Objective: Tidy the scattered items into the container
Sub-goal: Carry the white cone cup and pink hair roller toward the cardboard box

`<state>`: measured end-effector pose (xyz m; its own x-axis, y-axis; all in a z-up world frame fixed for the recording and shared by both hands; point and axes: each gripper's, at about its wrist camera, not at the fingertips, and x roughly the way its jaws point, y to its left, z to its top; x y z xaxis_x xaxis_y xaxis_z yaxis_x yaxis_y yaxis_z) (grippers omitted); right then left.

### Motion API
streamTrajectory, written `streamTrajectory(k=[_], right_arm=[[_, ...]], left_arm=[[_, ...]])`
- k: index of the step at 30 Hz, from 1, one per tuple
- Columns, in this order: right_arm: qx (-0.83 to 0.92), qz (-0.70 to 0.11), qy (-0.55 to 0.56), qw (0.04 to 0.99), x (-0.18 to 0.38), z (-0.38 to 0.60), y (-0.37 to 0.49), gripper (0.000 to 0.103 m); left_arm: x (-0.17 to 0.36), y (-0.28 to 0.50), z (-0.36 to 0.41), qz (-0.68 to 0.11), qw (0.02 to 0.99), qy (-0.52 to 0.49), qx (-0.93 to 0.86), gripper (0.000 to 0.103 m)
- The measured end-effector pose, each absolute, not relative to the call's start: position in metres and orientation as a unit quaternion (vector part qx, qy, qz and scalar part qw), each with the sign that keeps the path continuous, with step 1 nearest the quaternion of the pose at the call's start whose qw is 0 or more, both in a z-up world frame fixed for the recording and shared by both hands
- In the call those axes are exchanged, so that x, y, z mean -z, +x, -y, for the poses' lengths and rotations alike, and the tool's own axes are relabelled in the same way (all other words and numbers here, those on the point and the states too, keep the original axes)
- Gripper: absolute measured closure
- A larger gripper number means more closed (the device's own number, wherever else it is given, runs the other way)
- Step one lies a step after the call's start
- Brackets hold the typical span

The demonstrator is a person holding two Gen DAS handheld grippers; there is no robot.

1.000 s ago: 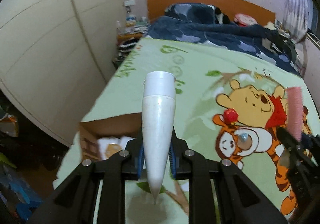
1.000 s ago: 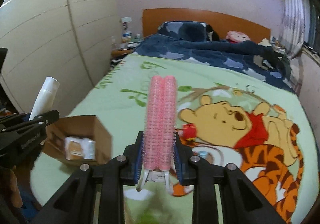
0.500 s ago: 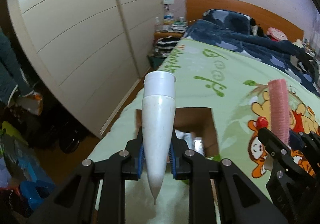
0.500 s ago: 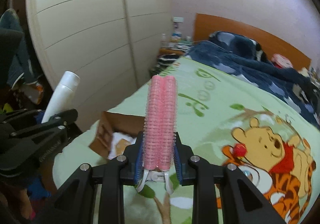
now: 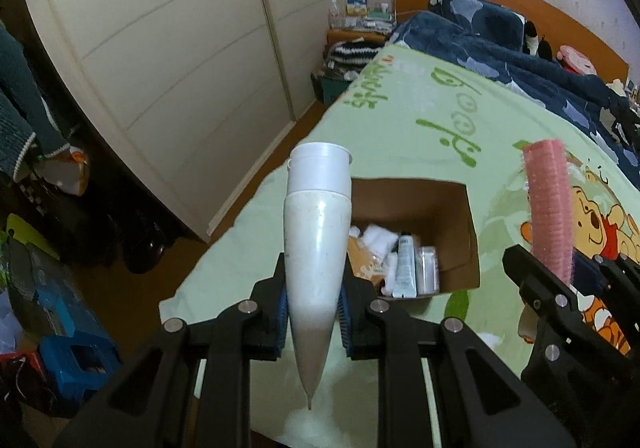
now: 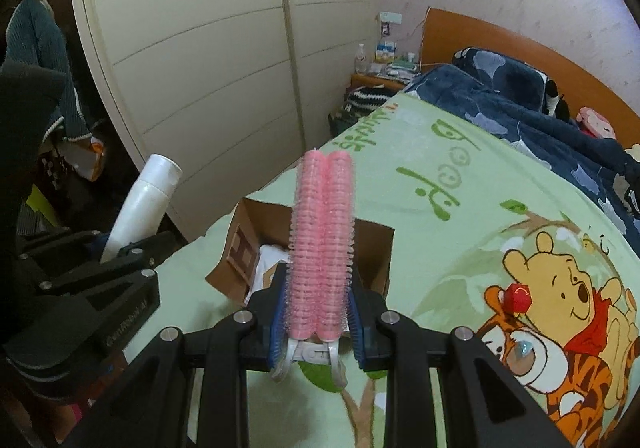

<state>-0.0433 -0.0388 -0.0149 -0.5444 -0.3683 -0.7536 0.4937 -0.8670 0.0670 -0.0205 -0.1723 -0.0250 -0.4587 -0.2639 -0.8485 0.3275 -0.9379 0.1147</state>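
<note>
Fingers (image 5: 282,304) of our left gripper (image 5: 313,306) clamp a white tube (image 5: 316,248). Our right gripper (image 6: 318,322) clamps pink hair rollers (image 6: 322,244); cardboard box (image 5: 468,232) beyond

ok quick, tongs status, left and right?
Left tongs: closed on the white tube.
Right tongs: closed on the pink hair roller clip.

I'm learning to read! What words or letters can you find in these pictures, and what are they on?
"Pooh" in green letters, seen upside down: on the blanket.
Green writing near the blanket's edge: too warped to read.
Pale lettering on the left gripper, on its side: too blurred to read.
Print on the tubes in the box: too small.
Bottles on the nightstand: too small.
</note>
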Motion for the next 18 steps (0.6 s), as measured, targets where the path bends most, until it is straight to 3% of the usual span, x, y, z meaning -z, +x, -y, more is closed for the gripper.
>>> streamTrajectory(k=[18], right_arm=[[0.86,-0.083,0.44,0.244,0.038,0.05,-0.058,0.077]], left_arm=[[0.062,-0.04,0.18,-0.048,0.165,0.528,0.831,0.082]])
